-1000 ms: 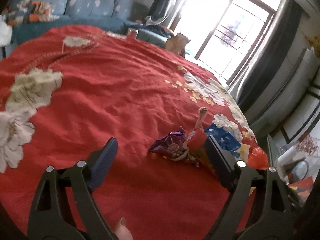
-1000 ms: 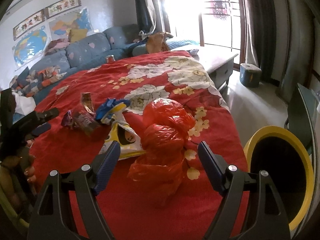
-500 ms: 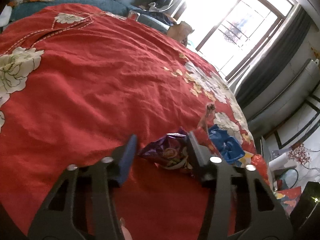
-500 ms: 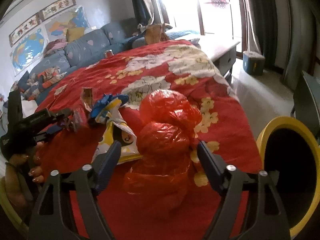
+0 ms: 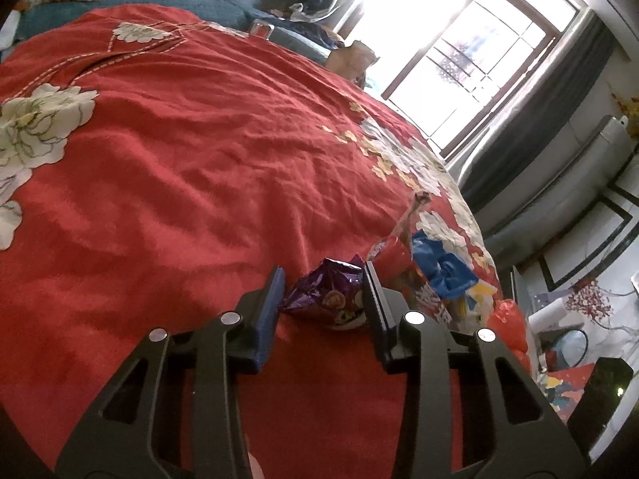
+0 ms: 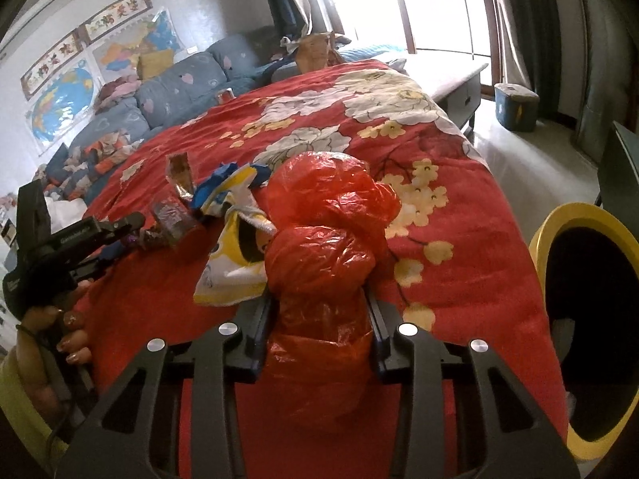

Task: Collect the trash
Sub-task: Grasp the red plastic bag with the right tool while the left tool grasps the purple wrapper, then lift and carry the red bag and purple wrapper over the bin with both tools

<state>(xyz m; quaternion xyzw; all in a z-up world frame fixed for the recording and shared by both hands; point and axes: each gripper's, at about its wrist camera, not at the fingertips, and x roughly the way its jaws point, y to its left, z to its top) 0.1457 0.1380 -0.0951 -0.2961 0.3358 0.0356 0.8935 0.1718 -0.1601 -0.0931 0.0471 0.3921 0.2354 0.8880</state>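
A crumpled purple snack wrapper (image 5: 319, 299) lies on the red flowered bedspread (image 5: 179, 179). My left gripper (image 5: 323, 275) straddles it, its jaws closing, and both pads touch the wrapper's sides. In the right wrist view a knotted red plastic bag (image 6: 327, 231) stands near the bed's edge. The jaws of my right gripper (image 6: 318, 299) are closing on the bag's lower part, and the pads press into the plastic. The left gripper (image 6: 100, 231) shows there too, held by a hand.
More litter lies between the two grippers: a red snack packet (image 5: 393, 255), a blue wrapper (image 5: 443, 271) and a yellow-and-white bag (image 6: 231, 263). A yellow-rimmed bin (image 6: 559, 219) stands on the floor right of the bed. A blue sofa (image 6: 175, 88) runs along the far side.
Both grippers went from wide open to closed around their items: the left moved forward onto the purple wrapper, the right narrowed onto the red bag.
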